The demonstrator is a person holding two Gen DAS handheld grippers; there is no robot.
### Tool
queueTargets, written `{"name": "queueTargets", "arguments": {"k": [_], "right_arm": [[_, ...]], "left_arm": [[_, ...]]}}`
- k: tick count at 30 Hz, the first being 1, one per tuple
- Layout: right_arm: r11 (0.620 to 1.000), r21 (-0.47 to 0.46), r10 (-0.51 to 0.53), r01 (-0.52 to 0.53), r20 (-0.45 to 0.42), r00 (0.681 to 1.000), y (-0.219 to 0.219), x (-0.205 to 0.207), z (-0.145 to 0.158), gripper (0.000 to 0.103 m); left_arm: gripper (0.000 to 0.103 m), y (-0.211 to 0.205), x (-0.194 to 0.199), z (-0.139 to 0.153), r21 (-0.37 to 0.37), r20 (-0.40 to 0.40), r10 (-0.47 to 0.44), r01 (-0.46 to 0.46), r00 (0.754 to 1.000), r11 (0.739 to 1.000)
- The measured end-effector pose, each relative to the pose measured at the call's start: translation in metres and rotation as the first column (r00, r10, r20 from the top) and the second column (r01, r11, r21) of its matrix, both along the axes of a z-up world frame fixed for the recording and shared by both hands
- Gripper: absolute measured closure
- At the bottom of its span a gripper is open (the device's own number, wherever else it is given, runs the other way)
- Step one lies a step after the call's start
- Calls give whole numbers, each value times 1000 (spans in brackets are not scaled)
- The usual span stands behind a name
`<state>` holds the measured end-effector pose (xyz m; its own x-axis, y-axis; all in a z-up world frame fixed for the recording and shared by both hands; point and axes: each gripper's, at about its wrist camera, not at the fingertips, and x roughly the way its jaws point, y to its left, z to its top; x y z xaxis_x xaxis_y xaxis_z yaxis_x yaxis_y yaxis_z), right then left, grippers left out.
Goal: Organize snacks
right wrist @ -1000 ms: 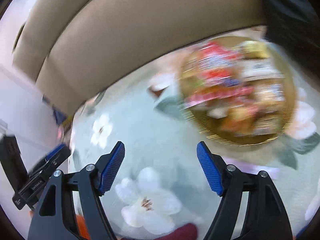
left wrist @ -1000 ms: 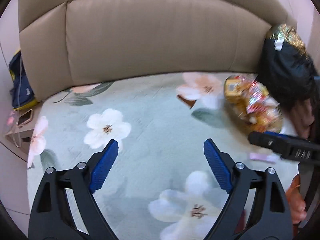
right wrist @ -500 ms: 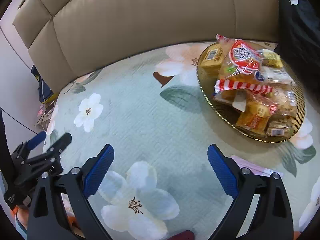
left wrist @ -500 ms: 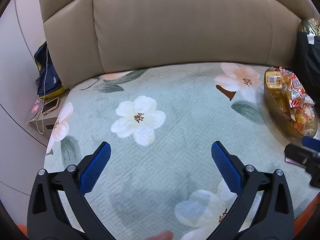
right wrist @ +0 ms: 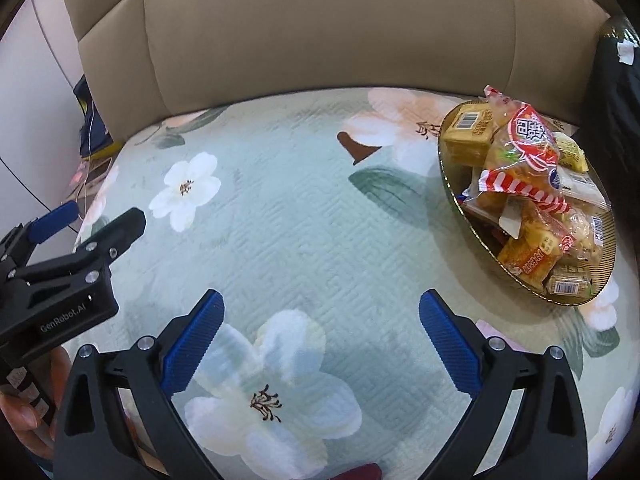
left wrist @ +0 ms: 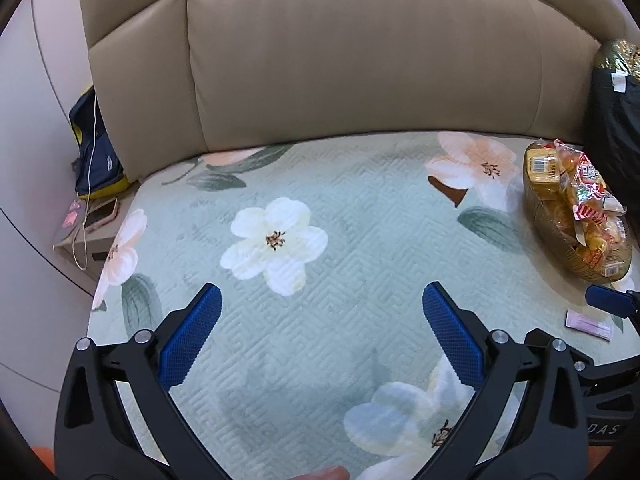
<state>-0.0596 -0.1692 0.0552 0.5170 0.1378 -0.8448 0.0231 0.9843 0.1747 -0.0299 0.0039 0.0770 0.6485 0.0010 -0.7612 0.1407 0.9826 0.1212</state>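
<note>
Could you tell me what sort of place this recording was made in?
Probably a home living room or lounge. A beige leather sofa backrest curves behind a seat under a floral quilted cover, a gold tray of packaged snacks rests on it, and a phone charges beside it.

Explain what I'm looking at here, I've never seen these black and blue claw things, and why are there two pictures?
They are hand-held grippers, one in each of a person's hands, each carrying a wide-angle camera that looks along its two fingers. One picture is from the left gripper, the other from the right gripper. Both are open and hold nothing. Below them lies a floral cover on a beige sofa. At the right sits a gold tray piled with wrapped snacks. A small pink packet lies loose beside it.
</note>
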Motion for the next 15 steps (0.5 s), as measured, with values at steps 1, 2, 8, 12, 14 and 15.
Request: {"name": "queueTargets", "arguments": {"k": [1,2,8,12,14,15], "right_arm": [[1000,0,0,0,-3,1000,0,1,-1,6],[1000,1,0,0,-6,1000,0,1,-2,6],[1000,-18,-7,7,-15,1000,-1,2,-6,5],[999,-40,-2,1,-21,1000,4,2,-10,5],[999,-54,7,-8,-20,1000,8,2,-10,5],[998,-60,11,-12,-20,1000,9,3,-11,5]], "left_arm": [[3,1,1,0,-2,-5,6,-6,1000,1000],[3,3,1,0,-11,-9,11,-12,1000,1000],[3,4,1,1,-17,-18,16,-16,1000,1000],[3,5,3,-1,-42,-44,-1,-1,999,999],[3,5,4,-1,-47,-49,1,-3,999,999],[3,5,4,-1,-47,-50,5,-7,999,999]]}}
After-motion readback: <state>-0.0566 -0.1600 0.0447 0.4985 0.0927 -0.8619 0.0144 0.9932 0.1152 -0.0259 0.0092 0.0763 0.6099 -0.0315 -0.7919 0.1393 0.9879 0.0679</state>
